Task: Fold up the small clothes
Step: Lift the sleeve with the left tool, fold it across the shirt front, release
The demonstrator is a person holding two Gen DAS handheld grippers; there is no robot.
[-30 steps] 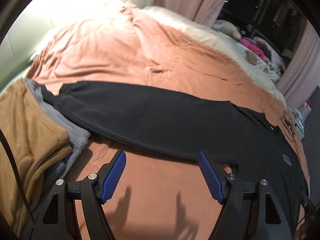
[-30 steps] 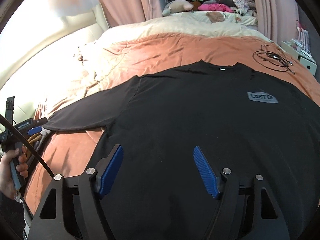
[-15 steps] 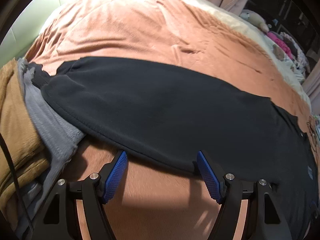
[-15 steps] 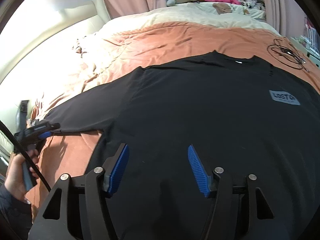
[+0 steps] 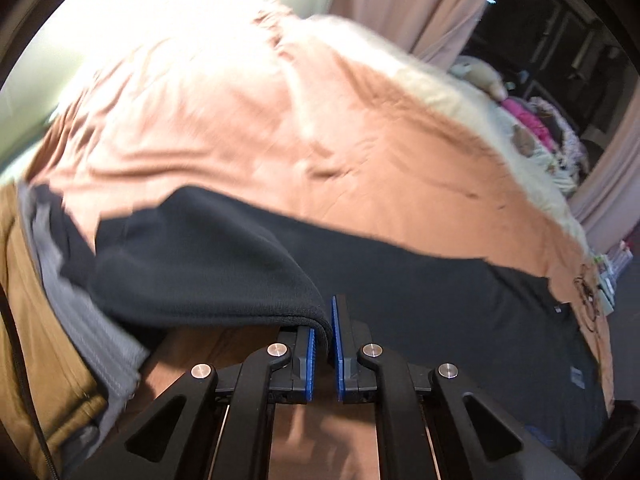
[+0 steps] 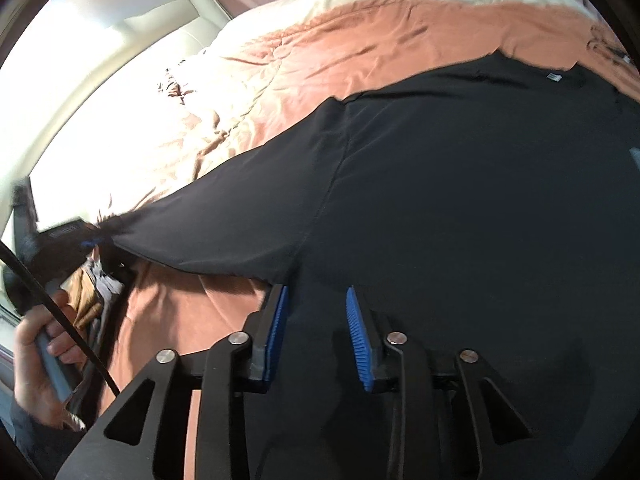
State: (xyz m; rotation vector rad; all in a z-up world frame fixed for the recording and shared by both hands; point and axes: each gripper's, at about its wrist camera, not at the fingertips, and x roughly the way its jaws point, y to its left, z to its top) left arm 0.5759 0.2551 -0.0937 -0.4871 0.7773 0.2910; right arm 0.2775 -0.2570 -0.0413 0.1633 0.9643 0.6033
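Observation:
A black long-sleeved shirt lies spread on an orange bedspread. Its left sleeve stretches toward the bed's left side. My left gripper is shut on the sleeve's near edge and lifts it off the bed; it also shows in the right wrist view, far left, with the sleeve end bunched in it. My right gripper is partly open, its blue pads over the shirt's body near the armpit, holding nothing.
A pile of folded clothes, brown and grey, sits at the bed's left edge under the sleeve end. A cream blanket and soft toys lie at the far end. Curtains hang behind.
My left gripper has closed on the sleeve's edge and raised it, folding the cloth over. My right gripper has narrowed and moved left toward the armpit.

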